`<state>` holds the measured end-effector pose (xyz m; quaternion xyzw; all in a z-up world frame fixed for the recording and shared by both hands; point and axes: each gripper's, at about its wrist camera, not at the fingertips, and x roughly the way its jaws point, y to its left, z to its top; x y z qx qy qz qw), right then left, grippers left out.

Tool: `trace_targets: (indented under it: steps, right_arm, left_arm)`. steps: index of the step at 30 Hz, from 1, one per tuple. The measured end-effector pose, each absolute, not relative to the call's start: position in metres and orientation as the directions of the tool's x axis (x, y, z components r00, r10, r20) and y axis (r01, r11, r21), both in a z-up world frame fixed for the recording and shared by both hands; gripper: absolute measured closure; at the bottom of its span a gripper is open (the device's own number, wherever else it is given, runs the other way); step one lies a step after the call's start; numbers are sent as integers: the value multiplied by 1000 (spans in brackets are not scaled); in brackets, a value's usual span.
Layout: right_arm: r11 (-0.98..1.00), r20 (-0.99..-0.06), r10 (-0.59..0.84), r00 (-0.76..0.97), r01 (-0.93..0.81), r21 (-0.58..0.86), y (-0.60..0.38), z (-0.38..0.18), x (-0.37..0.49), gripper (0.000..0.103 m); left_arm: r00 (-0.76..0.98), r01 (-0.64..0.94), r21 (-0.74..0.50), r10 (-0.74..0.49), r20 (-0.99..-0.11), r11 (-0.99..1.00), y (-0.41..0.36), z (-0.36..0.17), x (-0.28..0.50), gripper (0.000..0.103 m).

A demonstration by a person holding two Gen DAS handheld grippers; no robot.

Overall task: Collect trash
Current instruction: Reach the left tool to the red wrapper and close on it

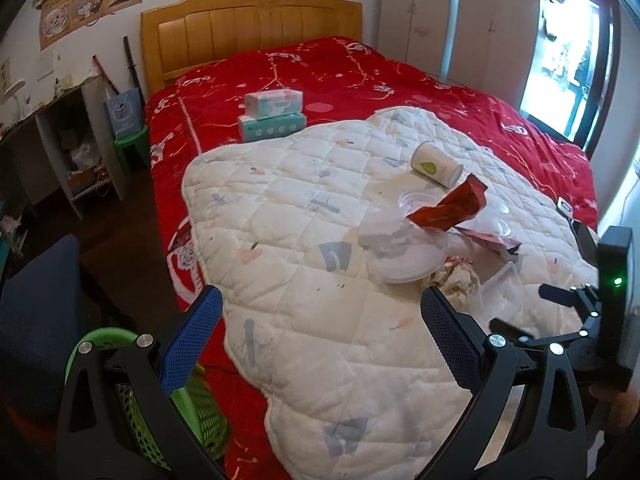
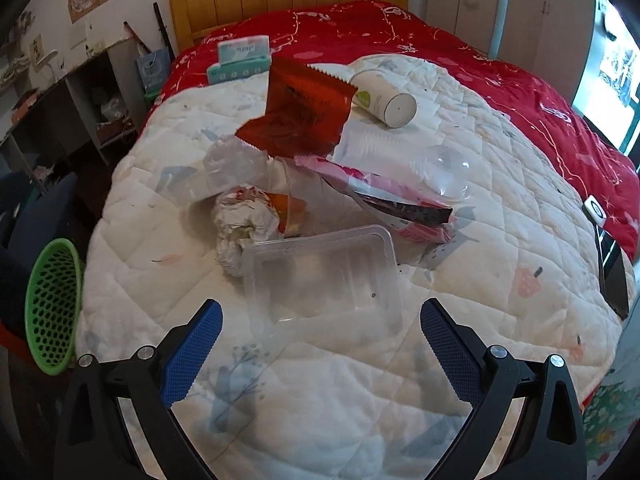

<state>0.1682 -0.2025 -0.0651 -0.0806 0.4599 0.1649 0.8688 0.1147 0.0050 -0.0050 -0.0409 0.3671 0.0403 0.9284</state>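
A pile of trash lies on a white quilt point(image 2: 360, 380) on the bed. It holds a clear plastic tray point(image 2: 320, 276), a crumpled white wrapper point(image 2: 244, 220), a red snack bag point(image 2: 304, 116), a pink wrapper point(image 2: 384, 196), a clear dome lid point(image 2: 446, 170) and a tipped paper cup point(image 2: 384, 98). My right gripper point(image 2: 320, 320) is open and empty, just in front of the tray. My left gripper point(image 1: 320, 312) is open and empty over the quilt, left of the pile. The red bag point(image 1: 448, 208), the cup point(image 1: 436, 164) and a clear lid point(image 1: 400, 260) show there.
A green mesh basket point(image 2: 52, 308) stands beside the bed on the left; it also shows under my left gripper point(image 1: 132, 400). Two tissue packs point(image 1: 272, 116) lie on the red bedspread point(image 1: 400, 76). A dark phone point(image 2: 612, 276) lies at the quilt's right edge. A shelf point(image 1: 60, 152) stands far left.
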Motion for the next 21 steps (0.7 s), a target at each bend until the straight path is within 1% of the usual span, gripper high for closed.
trace_targets:
  steps: [6, 9, 10, 11, 15, 18, 21]
  right_arm:
    - [929, -842, 201, 501, -369, 2, -202, -80, 183, 7]
    - [930, -849, 214, 483, -367, 26, -205, -85, 189, 8]
    - [929, -850, 217, 479, -368, 29, -206, -86, 190, 13]
    - [927, -853, 220, 474, -373, 32, -207, -87, 191, 16]
    - [924, -849, 227, 477, -380, 34, -210, -84, 186, 16]
    - [925, -843, 229, 487, -378, 33, -215, -78, 179, 16]
    - [929, -838, 233, 493, -367, 42, -225, -72, 172, 16]
  left_arm:
    - [730, -48, -44, 5, -683, 998, -7, -6, 140, 5]
    - [728, -11, -46, -23, -685, 999, -14, -8, 153, 5]
    - [727, -3, -46, -29, -686, 999, -15, -9, 155, 5]
    - [725, 8, -45, -37, -687, 999, -17, -9, 158, 5]
    - [730, 57, -31, -63, -681, 998, -27, -10, 172, 5]
    - [733, 108, -36, -104, -672, 994, -38, -7, 185, 6]
    - [738, 171, -14, -138, -660, 985, -55, -4, 199, 7]
